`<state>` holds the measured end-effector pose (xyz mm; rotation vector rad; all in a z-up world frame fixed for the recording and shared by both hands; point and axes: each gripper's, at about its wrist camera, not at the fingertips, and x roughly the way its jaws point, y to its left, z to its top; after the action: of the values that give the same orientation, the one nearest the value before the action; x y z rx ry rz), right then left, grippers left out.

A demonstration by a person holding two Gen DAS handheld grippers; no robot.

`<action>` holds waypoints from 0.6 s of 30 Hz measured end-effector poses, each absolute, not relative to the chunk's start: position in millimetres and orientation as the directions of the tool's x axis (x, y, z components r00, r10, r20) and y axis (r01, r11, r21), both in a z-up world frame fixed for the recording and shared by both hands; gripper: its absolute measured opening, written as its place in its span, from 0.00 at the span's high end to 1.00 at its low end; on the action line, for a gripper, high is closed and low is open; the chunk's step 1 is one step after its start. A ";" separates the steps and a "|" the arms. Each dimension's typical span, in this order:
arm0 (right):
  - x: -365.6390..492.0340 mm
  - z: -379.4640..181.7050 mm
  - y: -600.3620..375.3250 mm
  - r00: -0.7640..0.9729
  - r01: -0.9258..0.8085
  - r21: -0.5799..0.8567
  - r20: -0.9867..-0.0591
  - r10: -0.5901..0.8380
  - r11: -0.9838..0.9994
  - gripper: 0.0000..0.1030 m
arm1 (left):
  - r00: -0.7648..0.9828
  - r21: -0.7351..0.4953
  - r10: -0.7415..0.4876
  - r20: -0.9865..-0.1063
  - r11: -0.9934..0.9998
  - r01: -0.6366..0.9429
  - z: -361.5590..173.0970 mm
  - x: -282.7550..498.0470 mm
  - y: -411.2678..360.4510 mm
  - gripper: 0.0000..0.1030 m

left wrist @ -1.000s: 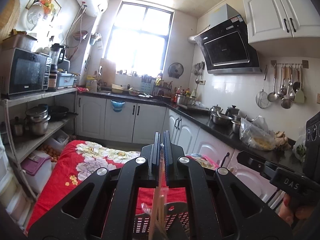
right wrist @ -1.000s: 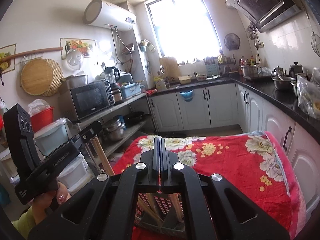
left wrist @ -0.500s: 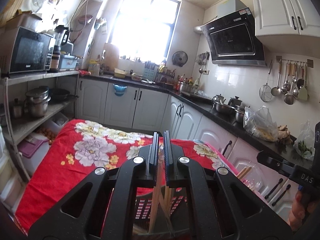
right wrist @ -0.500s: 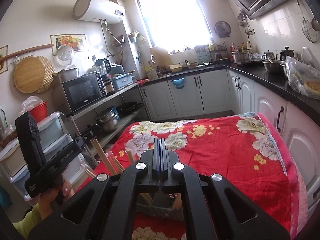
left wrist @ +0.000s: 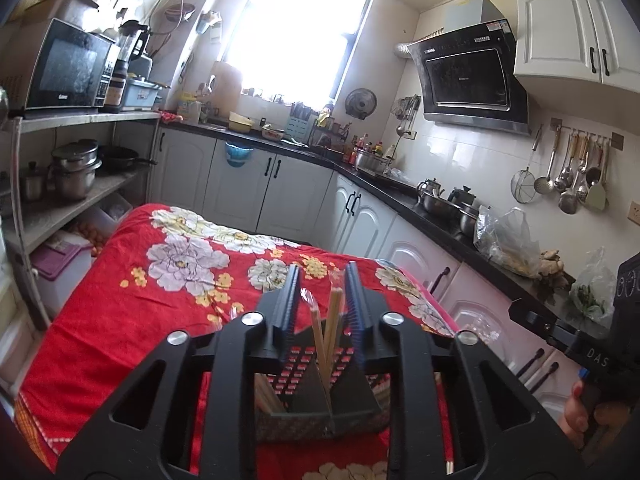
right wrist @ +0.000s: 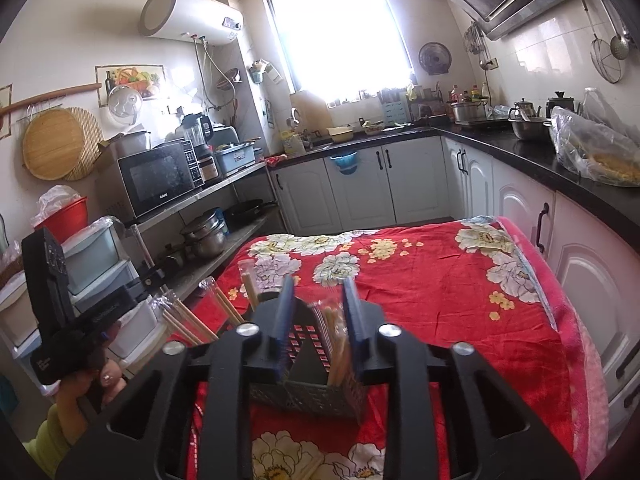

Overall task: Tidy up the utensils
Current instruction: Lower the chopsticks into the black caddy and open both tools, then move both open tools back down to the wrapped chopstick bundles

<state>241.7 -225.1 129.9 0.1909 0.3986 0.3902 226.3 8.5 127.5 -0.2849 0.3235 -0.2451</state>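
In the left wrist view my left gripper (left wrist: 321,300) hangs over a dark perforated utensil holder (left wrist: 316,398) on the red floral cloth (left wrist: 132,308). Its jaws are opening, and a wrapped pair of wooden chopsticks (left wrist: 326,332) stands loose between them, down in the holder. My right gripper (right wrist: 319,308) is over the same holder (right wrist: 304,388). Its jaws are opening too, with plastic-wrapped chopsticks (right wrist: 335,340) close to the right finger (right wrist: 352,312) and no firm press. More wrapped chopsticks (right wrist: 188,320) lean out at the holder's left.
A hand holds the other gripper at each view's edge (left wrist: 592,356) (right wrist: 60,320). A black counter (left wrist: 420,204) with pots and plastic bags runs along the right over white cabinets (right wrist: 580,272). A shelf with a microwave (left wrist: 68,68) and pans stands left.
Both grippers have sunk toward the holder and their jaws have parted from shut. The chopsticks they gripped now stand in the holder, and more of the red cloth shows.
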 end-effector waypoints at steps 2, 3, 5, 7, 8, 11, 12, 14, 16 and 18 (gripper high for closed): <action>237.8 129.0 -227.1 0.849 -0.331 0.255 -0.339 0.404 0.909 0.73 | 0.915 -0.326 -0.292 -0.278 0.925 0.197 127.3 220.4 10.9 0.75; 234.9 128.2 -228.5 0.850 -0.330 0.258 -0.338 0.405 0.908 0.71 | 0.911 -0.330 -0.301 -0.282 0.922 0.203 127.3 217.3 11.8 0.70; 229.9 126.9 -230.4 0.852 -0.327 0.257 -0.337 0.402 0.909 0.68 | 0.902 -0.337 -0.323 -0.288 0.916 0.220 128.0 212.0 12.2 0.62; 225.0 125.0 -231.4 0.853 -0.326 0.253 -0.337 0.399 0.911 0.66 | 0.892 -0.338 -0.348 -0.289 0.908 0.245 128.4 203.5 11.1 0.54; 222.9 124.1 -231.7 0.853 -0.324 0.252 -0.338 0.397 0.912 0.65 | 0.889 -0.336 -0.353 -0.291 0.908 0.251 128.3 199.6 10.2 0.53; 216.7 119.4 -231.4 0.849 -0.325 0.248 -0.350 0.397 0.913 0.64 | 0.879 -0.338 -0.370 -0.300 0.903 0.265 125.2 191.6 7.2 0.47; 214.8 117.9 -231.2 0.848 -0.325 0.246 -0.352 0.396 0.913 0.63 | 0.876 -0.339 -0.376 -0.302 0.901 0.270 123.9 188.7 6.3 0.44; 211.0 114.8 -230.0 0.846 -0.324 0.240 -0.360 0.394 0.915 0.62 | 0.872 -0.338 -0.381 -0.307 0.900 0.274 120.9 183.8 4.5 0.41; 207.6 112.2 -229.3 0.844 -0.321 0.238 -0.367 0.391 0.917 0.61 | 0.868 -0.341 -0.385 -0.312 0.898 0.276 118.1 180.1 4.4 0.40; 204.4 108.4 -228.7 0.841 -0.321 0.236 -0.375 0.391 0.917 0.60 | 0.865 -0.341 -0.389 -0.318 0.898 0.278 115.3 177.9 4.3 0.36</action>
<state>204.4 -228.7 108.4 0.1671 0.4304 0.3780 177.9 4.3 115.3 -0.2913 0.3908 -0.3544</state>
